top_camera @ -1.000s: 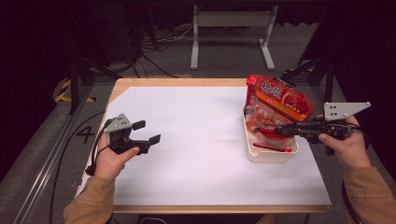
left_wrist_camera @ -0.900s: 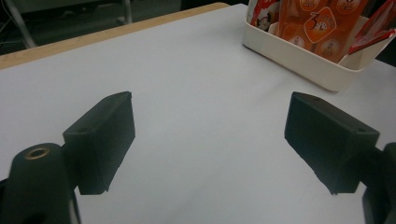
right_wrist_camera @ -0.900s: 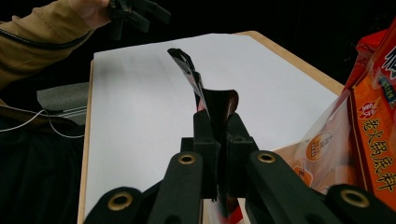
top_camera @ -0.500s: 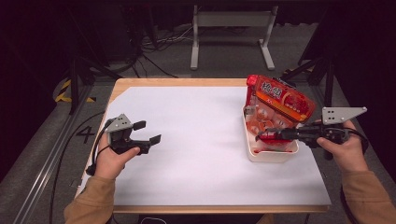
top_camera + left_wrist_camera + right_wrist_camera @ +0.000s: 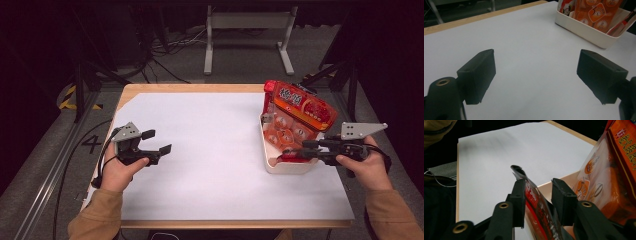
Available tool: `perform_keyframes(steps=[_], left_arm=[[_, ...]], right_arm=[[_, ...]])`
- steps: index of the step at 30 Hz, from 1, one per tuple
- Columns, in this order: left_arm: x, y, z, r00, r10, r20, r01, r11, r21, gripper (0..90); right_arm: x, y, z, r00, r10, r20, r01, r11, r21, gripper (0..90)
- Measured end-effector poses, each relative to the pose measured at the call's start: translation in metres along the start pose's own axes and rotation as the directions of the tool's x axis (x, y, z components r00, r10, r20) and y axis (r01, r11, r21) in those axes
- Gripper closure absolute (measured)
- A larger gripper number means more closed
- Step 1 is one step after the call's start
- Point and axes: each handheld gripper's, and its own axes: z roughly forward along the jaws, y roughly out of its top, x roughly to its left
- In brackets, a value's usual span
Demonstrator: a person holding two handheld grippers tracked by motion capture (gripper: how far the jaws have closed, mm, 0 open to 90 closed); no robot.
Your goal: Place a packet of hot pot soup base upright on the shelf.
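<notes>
A white tub (image 5: 286, 168) stands at the table's right, with a big orange snack bag (image 5: 298, 114) upright in it. A slim red packet (image 5: 293, 155) lies at the tub's near end. My right gripper (image 5: 305, 149) reaches level into that end, and its jaws have just been opening. In the right gripper view the red packet (image 5: 537, 206) stands between the jaws of the right gripper (image 5: 539, 182), leaning on one pad (image 5: 520, 195) with a gap to the other. My left gripper (image 5: 157, 141) hovers open and empty over the white table (image 5: 215, 150) at the left.
The left gripper view shows the tub (image 5: 584, 30) ahead and to the right, beyond the open left gripper (image 5: 535, 60). The wooden table edge (image 5: 195, 88) runs along the far side. A metal stand (image 5: 247, 37) and cables lie on the floor behind.
The right gripper sank toward the tub with the red packet, and its jaws have parted from a shut grip. The left hand stayed where it was.
</notes>
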Motion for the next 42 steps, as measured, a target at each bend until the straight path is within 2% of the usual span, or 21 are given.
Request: perform_keyframes(steps=[3, 7, 9, 10, 11, 15, 18, 22, 26, 27, 36, 38, 42], left_arm=[[-0.001, 0.000, 0.001, 1.0000, -0.004, 0.004, 0.004, 1.0000, 0.003, 16.4], [-0.001, 0.000, 0.000, 1.0000, -0.003, 0.006, 0.003, 1.0000, 0.008, 16.2], [-0.001, -0.002, 0.000, 1.0000, 0.006, 0.000, -0.006, 0.9999, 0.009, 16.1], [-0.002, -0.003, 0.000, 1.0000, -0.007, 0.002, 0.007, 0.9999, 0.009, 16.0], [-0.002, -0.003, -0.001, 1.0000, 0.004, 0.003, -0.004, 0.9998, 0.017, 16.0], [-0.005, -0.007, -0.008, 1.0000, 0.003, -0.002, -0.003, 0.9999, 0.014, 16.0], [-0.008, -0.012, -0.014, 1.0000, 0.000, 0.002, 0.000, 1.0000, 0.009, 15.9], [-0.010, -0.019, -0.022, 1.0000, 0.006, -0.006, -0.006, 0.9999, 0.009, 15.8], [-0.010, -0.027, -0.024, 0.9999, 0.000, -0.013, 0.000, 0.9999, 0.010, 15.8], [-0.009, -0.031, -0.025, 0.9996, -0.014, -0.025, 0.014, 0.9999, 0.008, 16.1], [-0.007, -0.041, -0.027, 0.9988, -0.032, -0.037, 0.032, 0.9995, 0.002, 16.0], [-0.005, -0.043, -0.028, 0.9978, -0.034, -0.057, 0.033, 0.9993, -0.016, 16.3], [-0.005, -0.045, -0.028, 0.9975, -0.041, -0.057, 0.040, 0.9989, -0.024, 16.2]], right_arm=[[0.001, 0.000, -0.003, 0.9999, 0.001, 0.016, -0.001, 1.000, 0.005, 59.5], [0.003, 0.002, -0.005, 0.9993, 0.006, 0.038, -0.005, 1.000, -0.021, 51.1], [0.005, 0.005, -0.005, 0.9988, 0.008, 0.048, -0.007, 1.000, -0.027, 46.6], [0.008, 0.008, -0.004, 0.9984, 0.012, 0.056, -0.010, 0.999, -0.034, 44.0], [0.012, 0.010, -0.003, 0.9977, 0.017, 0.065, -0.015, 0.999, -0.032, 41.4], [0.026, 0.023, 0.005, 0.9912, 0.024, 0.130, -0.021, 1.000, -0.022, 35.3], [0.036, 0.031, 0.011, 0.9852, 0.060, 0.161, -0.051, 0.997, -0.058, 32.7], [0.051, 0.039, 0.024, 0.9759, 0.079, 0.204, -0.062, 0.994, -0.085, 29.7], [0.059, 0.041, 0.034, 0.9725, 0.092, 0.214, -0.071, 0.992, -0.107, 28.8], [0.065, 0.042, 0.040, 0.9709, 0.081, 0.225, -0.054, 0.991, -0.123, 28.1], [0.083, 0.038, 0.068, 0.9702, 0.093, 0.224, -0.063, 0.989, -0.137, 27.1], [0.088, 0.036, 0.075, 0.9686, 0.099, 0.228, -0.063, 0.985, -0.161, 27.1], [0.092, 0.033, 0.084, 0.9691, 0.097, 0.227, -0.060, 0.984, -0.166, 26.6]])
